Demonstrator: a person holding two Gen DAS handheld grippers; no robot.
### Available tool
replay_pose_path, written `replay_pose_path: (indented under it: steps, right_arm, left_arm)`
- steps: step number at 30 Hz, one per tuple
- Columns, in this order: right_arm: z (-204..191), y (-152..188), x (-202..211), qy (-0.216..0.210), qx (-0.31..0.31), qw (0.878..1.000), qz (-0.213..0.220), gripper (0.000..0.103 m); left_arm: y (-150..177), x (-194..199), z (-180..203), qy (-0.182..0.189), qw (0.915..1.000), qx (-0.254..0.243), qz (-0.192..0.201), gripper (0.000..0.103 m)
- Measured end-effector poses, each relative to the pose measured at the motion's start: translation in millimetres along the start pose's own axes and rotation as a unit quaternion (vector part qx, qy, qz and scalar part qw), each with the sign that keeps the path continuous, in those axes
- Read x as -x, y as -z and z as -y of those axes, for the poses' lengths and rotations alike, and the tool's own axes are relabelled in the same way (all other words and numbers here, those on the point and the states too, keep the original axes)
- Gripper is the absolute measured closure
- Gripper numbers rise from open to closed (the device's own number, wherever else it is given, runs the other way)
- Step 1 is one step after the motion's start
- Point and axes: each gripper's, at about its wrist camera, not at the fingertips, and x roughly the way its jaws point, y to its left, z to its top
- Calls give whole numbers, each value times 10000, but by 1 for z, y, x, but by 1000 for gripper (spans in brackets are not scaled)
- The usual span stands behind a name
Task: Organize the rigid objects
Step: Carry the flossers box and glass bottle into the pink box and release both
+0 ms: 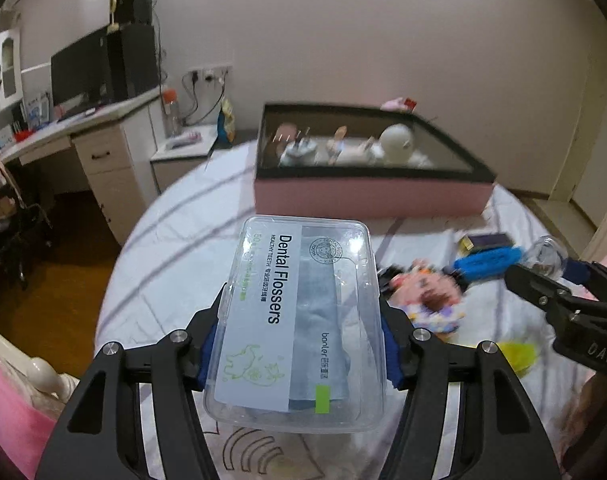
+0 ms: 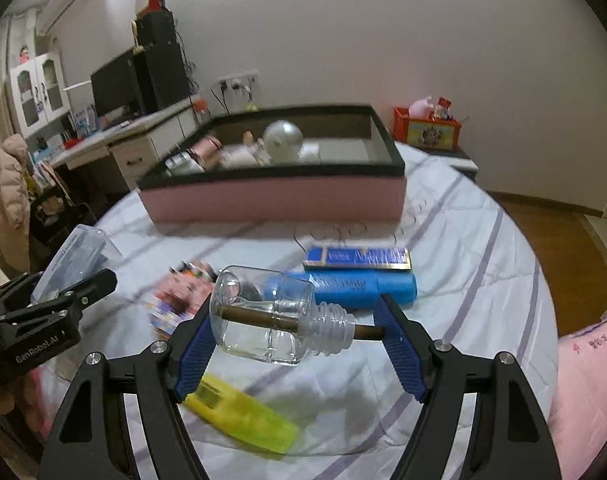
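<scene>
My left gripper (image 1: 301, 332) is shut on a clear plastic box of dental flossers (image 1: 303, 264), with the pads pressing its two long sides above the bed. My right gripper (image 2: 295, 320) is shut on a clear glass bottle (image 2: 263, 332) that lies sideways. A brown stick runs through the bottle's neck to the right pad. The bottle hangs over the sheet and casts a shadow. Ahead stands an open pink box with a black rim (image 2: 271, 200), which holds a white ball (image 2: 282, 136) and several small items. Each gripper shows at the edge of the other's view.
On the striped sheet lie a blue tube (image 2: 355, 286), a flat blue carton (image 2: 359, 258), a yellow packet (image 2: 239, 412) and a pink printed packet (image 2: 179, 296). A desk with a monitor (image 1: 83, 72) stands to the left. A red box (image 2: 427, 132) sits on a nightstand at the right.
</scene>
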Motion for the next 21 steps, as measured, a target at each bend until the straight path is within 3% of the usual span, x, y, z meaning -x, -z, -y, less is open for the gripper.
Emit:
replay_pose_path:
  steps: [10, 21]
  right_arm:
    - [-15, -33, 48, -211, 143, 9973, 694, 26]
    - [-12, -65, 58, -173, 205, 9941, 1047, 26]
  left_arm:
    - [-45, 35, 29, 78, 9981, -258, 557, 40]
    - [-93, 36, 47, 92, 9944, -532, 913, 40]
